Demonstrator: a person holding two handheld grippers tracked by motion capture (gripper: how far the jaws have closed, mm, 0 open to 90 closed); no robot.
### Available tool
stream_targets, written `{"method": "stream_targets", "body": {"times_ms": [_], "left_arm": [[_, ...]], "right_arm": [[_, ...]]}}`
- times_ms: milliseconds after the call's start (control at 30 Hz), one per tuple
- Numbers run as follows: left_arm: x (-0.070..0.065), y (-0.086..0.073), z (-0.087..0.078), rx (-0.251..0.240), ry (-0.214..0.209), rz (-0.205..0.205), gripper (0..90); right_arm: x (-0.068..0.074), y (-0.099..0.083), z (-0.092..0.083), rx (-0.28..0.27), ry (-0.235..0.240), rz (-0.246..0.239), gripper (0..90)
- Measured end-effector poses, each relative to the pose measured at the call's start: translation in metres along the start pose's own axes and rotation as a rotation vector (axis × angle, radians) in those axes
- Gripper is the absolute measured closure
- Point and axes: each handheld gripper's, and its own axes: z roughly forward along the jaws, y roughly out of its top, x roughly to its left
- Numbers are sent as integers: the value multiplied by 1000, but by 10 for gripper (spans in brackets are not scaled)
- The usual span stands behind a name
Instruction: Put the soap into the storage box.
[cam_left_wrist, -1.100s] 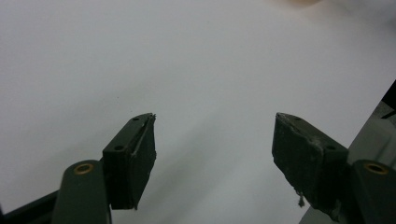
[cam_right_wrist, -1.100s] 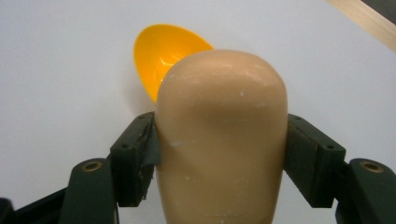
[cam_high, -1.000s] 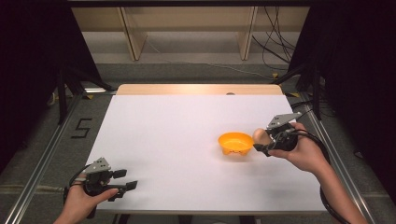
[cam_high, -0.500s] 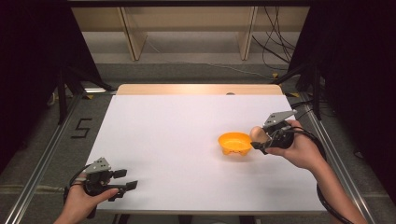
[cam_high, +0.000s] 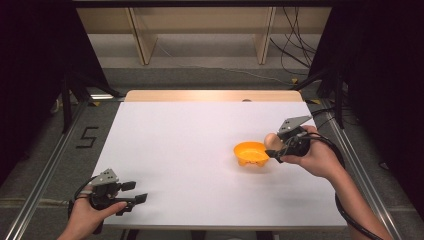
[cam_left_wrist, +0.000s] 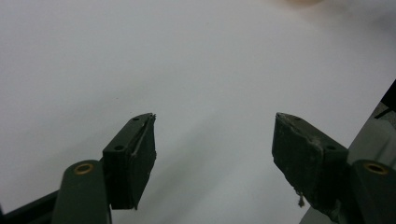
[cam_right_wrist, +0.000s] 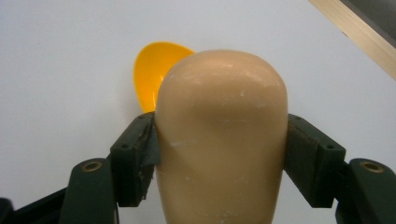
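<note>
My right tool (cam_high: 278, 151) is clamped on a beige egg-shaped piece (cam_high: 271, 140) — in the right gripper view the egg-shaped piece (cam_right_wrist: 222, 135) stands rounded end up with a black pad pressed against each of its sides. I hold it above the white tabletop (cam_high: 190, 145), at the right rim of the orange bowl (cam_high: 251, 153). From the high view the piece sits just beside the bowl's edge, not inside it; whether it touches the rim I cannot tell. In the right gripper view the bowl (cam_right_wrist: 154, 74) peeks out behind the piece on its left, its smooth orange inner wall showing, with nothing visible on the part I can see. From above, the bowl's hollow likewise shows plain orange. It stands on the right half of the tabletop, resting on a scalloped base.

My left tool (cam_high: 136, 192) is low at the near left corner of the tabletop, well apart from the bowl. Its jaws stand wide apart and hold nothing — in the left gripper view the left tool (cam_left_wrist: 215, 140) frames bare white surface between its two worn pads. My left hand (cam_high: 90, 212) wraps its grip, and my right hand (cam_high: 315, 157) wraps the other, cable trailing along the forearm.
</note>
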Motion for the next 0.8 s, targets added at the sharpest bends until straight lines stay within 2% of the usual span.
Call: {"method": "stream_targets", "body": {"times_ms": [200,267,333,367,600,667,767,800], "left_arm": [[0,0,0,1,-2,0,301],[0,0,0,0,0,1,301],[0,0,0,-4,-1,-5,301],[0,0,0,-5,-1,-5,301],[1,0,0,5,4,3,301],[0,0,0,-5,-2,-4,301],[0,0,0,-5,-2,-4,301],[-1,0,-1,-1,11,-3,301]], "right_arm": [[-1,3,1,2,-3,-8,334],[-1,5,0,18,3,-10,334],[-1,5,2,6,-8,-12,334],[-1,5,2,5,3,-13,334],[-2,7,4,9,-4,-26,334],[-3,8,3,18,6,-32,334],[-2,8,5,13,3,-23,334],[-2,8,6,12,-1,-25,334]]}}
